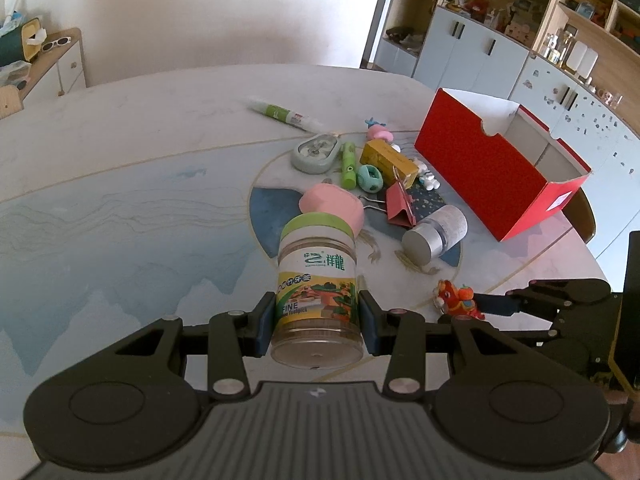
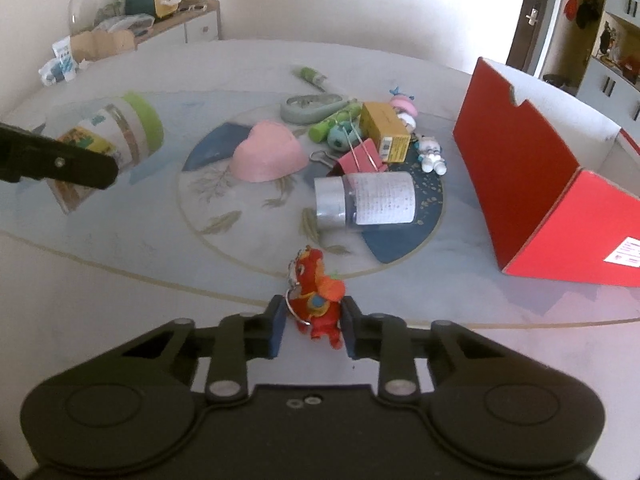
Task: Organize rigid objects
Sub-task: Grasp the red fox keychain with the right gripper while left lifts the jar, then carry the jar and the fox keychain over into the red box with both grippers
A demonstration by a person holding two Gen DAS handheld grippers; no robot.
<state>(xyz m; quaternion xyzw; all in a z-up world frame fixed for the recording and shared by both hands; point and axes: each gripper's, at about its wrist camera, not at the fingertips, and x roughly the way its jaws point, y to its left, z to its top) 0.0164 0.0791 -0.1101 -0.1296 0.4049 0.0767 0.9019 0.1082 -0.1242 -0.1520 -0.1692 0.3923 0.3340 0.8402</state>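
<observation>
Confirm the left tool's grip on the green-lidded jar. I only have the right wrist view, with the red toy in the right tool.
Observer: The left tool is shut on the jar, with both pads on the label near its base.
Operator: Anything in the red box yet?
Observer: The left wrist view looks into the red box. Nothing shows in the part of the inside that is visible, and the near corner is hidden.

The red box [image 2: 532, 184] runs off the right wrist view's right edge, and its inside is hidden there. The shelf clutter [image 1: 500, 12] is too small to identify, and the toothpick jar [image 2: 108, 140] is blurred.
</observation>
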